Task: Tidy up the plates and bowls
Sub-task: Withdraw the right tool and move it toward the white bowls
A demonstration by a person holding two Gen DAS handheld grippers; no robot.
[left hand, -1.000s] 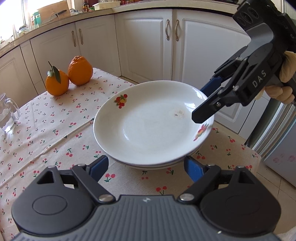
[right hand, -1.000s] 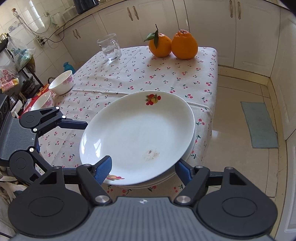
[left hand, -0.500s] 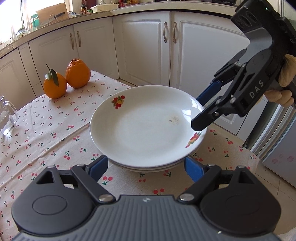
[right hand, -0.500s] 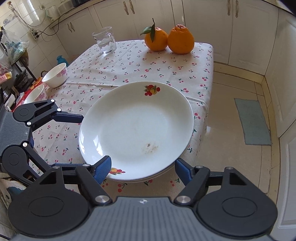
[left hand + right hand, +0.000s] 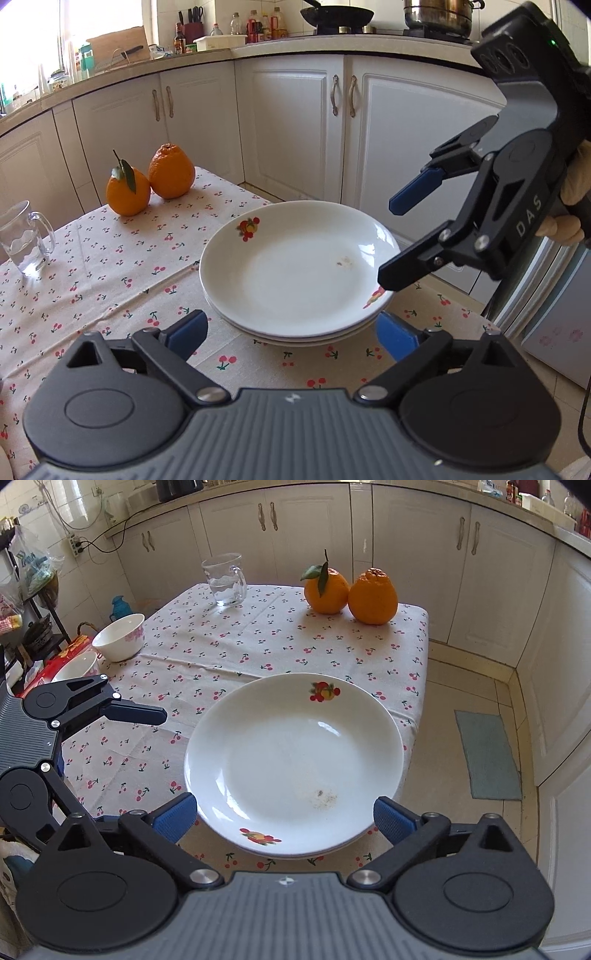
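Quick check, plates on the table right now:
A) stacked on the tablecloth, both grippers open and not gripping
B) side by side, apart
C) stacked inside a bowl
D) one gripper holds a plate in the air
A: the plates sit stacked on the tablecloth, layered rims visible at the near edge; the right gripper and left gripper are both open, holding nothing.

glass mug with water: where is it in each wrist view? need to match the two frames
Left wrist: the glass mug stands at the far left edge, on the tablecloth, left of the two oranges.
Right wrist: the glass mug stands top centre, at the table's far end, left of the oranges.
Shared landmark: the stacked plates with the fruit print, central in both.
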